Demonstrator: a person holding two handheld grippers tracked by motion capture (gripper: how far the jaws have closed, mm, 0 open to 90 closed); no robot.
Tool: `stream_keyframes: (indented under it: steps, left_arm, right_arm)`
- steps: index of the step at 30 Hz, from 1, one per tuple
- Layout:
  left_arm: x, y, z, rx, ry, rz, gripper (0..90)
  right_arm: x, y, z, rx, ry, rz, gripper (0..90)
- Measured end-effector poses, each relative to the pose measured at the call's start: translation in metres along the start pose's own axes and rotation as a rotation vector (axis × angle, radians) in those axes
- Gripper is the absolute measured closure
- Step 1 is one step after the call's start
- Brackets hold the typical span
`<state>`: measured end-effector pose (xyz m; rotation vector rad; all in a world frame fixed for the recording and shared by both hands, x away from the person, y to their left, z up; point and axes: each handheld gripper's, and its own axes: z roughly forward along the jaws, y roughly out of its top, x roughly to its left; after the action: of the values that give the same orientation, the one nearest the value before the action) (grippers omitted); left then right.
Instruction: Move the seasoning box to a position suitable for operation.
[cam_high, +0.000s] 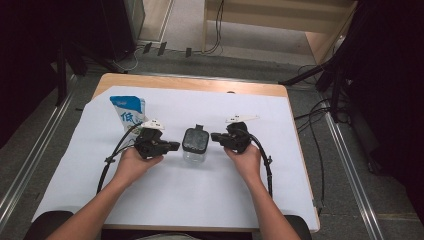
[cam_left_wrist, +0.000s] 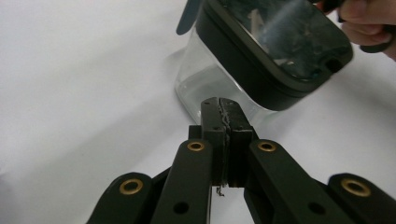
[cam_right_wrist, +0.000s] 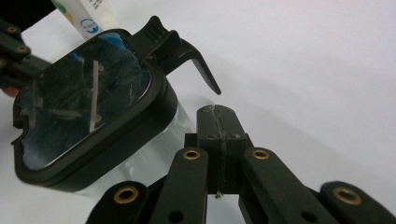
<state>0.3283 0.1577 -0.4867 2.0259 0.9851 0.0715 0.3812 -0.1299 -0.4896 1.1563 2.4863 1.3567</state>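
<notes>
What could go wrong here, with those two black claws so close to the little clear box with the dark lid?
Both the left gripper and the right gripper are shut, flanking the clear container. A shut tip nudging its wall might slide or tip it. The lid has a latch tab sticking out, which a jaw could snag. The blue-and-white carton behind the left gripper could be knocked over.

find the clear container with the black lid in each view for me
High view: the container stands mid-table between the two shut grippers.
Left gripper view: upper centre to right, just beyond the closed jaws.
Right gripper view: left half, beside the closed jaws.
Shared landmark: the lid's black latch tab.
</notes>
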Motion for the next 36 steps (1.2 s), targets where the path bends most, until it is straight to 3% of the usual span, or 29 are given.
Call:
stream_keyframes:
  steps: [6,8,12,16,24,29,36]
  left_arm:
    - [-0.01,-0.004,0.0,-0.003,-0.017,0.004,90.0]
    - [-0.013,-0.006,0.0,-0.007,-0.002,0.008,90.0]
    - [-0.012,-0.008,0.001,-0.007,-0.023,-0.018,90.0]
    - [-0.019,-0.009,0.003,0.003,-0.017,0.007,90.0]
    - [-0.023,-0.011,0.008,0.018,-0.042,0.011,90.0]
    - [-0.022,-0.012,0.009,0.022,-0.042,0.019,90.0]
    - [-0.015,-0.012,0.008,0.033,-0.01,0.018,90.0]
  right_arm:
    - [0.002,0.004,0.009,0.006,0.004,-0.021,90.0]
    - [0.003,0.005,0.011,0.008,0.005,-0.019,90.0]
    - [0.003,0.006,0.013,0.003,0.003,-0.033,90.0]
    - [0.003,0.005,0.015,0.002,-0.002,-0.031,90.0]
    - [0.003,0.005,0.016,0.0,-0.004,-0.036,90.0]
    - [0.004,0.005,0.015,0.005,-0.008,-0.039,90.0]
    - [0.005,0.004,0.014,0.014,-0.001,-0.044,90.0]
